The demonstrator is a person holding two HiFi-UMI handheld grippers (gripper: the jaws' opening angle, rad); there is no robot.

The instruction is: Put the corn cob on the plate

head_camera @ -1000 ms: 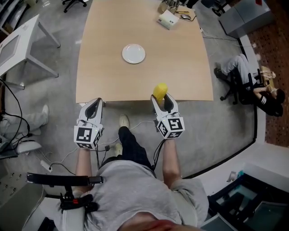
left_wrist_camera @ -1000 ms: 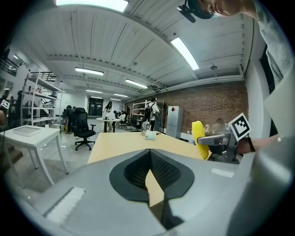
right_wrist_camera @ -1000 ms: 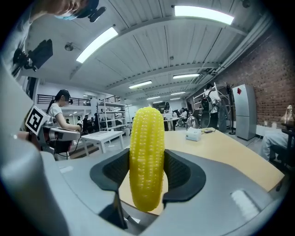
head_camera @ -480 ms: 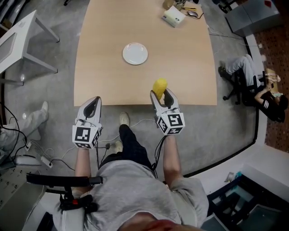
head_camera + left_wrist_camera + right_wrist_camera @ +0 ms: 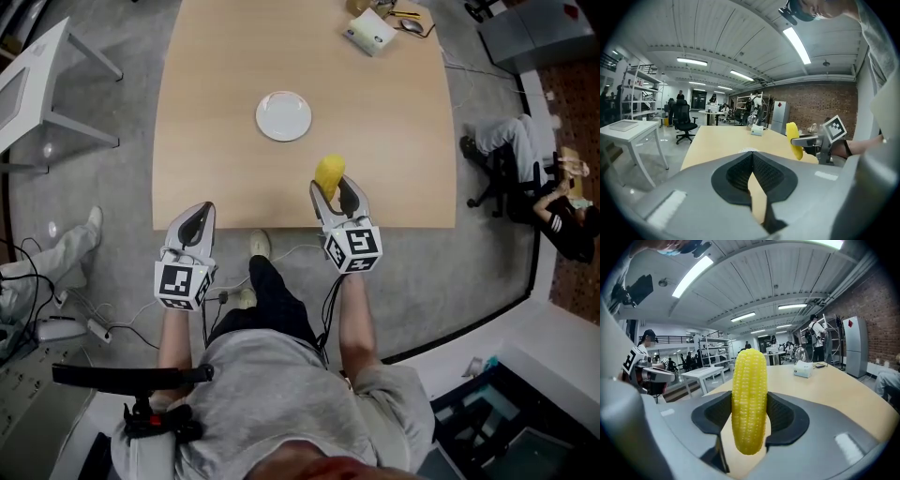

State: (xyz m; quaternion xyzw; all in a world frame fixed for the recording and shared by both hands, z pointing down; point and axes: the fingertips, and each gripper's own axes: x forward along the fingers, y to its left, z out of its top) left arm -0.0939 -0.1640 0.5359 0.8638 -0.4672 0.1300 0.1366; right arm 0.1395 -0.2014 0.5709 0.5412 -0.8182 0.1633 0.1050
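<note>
A yellow corn cob (image 5: pixel 329 174) (image 5: pixel 749 399) stands upright between the jaws of my right gripper (image 5: pixel 330 187) (image 5: pixel 749 417), which is shut on its middle. It hangs just above the near edge of the wooden table (image 5: pixel 216 169). A small white plate (image 5: pixel 283 115) lies in the table's middle, farther off and slightly left of the cob. My left gripper (image 5: pixel 194 218) (image 5: pixel 752 165) is shut and empty, at the table's near edge on the left. In the left gripper view the corn cob (image 5: pixel 793 139) shows at right, held by the other gripper.
A white box (image 5: pixel 369 31) and small items lie at the table's far right end. A white side table (image 5: pixel 42 89) stands on the floor at left. A seated person (image 5: pixel 530 183) is off to the right. Cables (image 5: pixel 56 319) lie on the floor beside my legs.
Both grippers have moved forward toward the table. The corn cob has gone from above the near edge to a little farther in over the tabletop.
</note>
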